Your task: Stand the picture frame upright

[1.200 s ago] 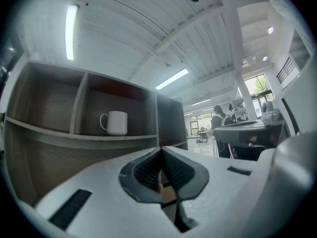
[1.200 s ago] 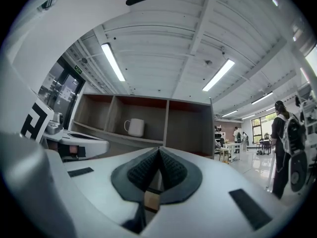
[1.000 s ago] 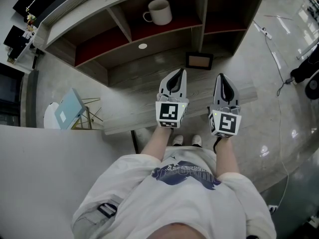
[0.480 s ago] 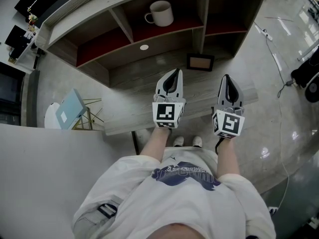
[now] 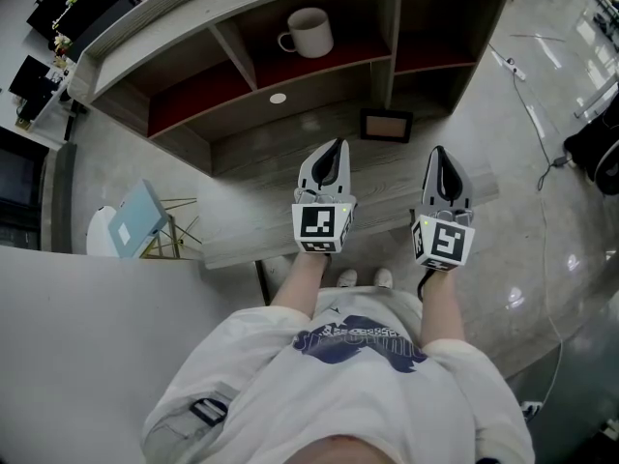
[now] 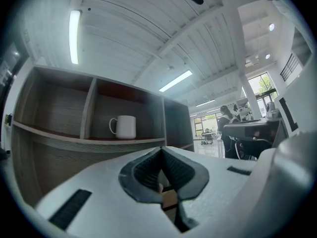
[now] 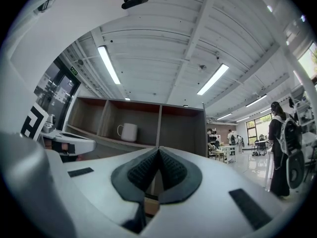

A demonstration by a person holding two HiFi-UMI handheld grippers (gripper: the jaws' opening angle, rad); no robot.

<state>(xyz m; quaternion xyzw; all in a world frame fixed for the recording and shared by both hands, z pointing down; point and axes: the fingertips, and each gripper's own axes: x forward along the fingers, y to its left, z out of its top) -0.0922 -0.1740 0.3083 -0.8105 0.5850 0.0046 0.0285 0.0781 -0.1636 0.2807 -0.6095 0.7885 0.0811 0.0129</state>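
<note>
Head view: two grippers, one in each hand, are held level above a desk (image 5: 251, 222) of pale grey, wood-grained board. The left gripper (image 5: 336, 150) and right gripper (image 5: 440, 155) are white, wedge-shaped shells, and each carries one cube with black square markers. Neither touches anything.

One picture frame (image 5: 386, 125) sits at the back of the desk, just beyond and between the two tips. It is a dark rectangle around a brownish panel and seems to lie flat, face up. Behind it rises one shelf unit (image 5: 392, 37) in the same grey board with red-lined backs. One white cylindrical mug (image 5: 309, 29) with a loop handle stands in the middle compartment. The floor (image 5: 542, 191) is glossy grey and mirrors the lights.

Left gripper view: the two dark, ribbed pads (image 6: 148, 170) are pressed together with nothing between them. The mug (image 6: 124, 127) stands on its shelf ahead. Overhead is a white ribbed ceiling (image 6: 129, 29) with long tube lights.

Right gripper view: its two ribbed pads (image 7: 173, 170) are likewise clenched on nothing. Three shelf compartments show, with the mug (image 7: 129, 132) in the middle one. The left gripper (image 7: 69, 144) shows at the left edge. An open hall with several people stretches away to the right.
</note>
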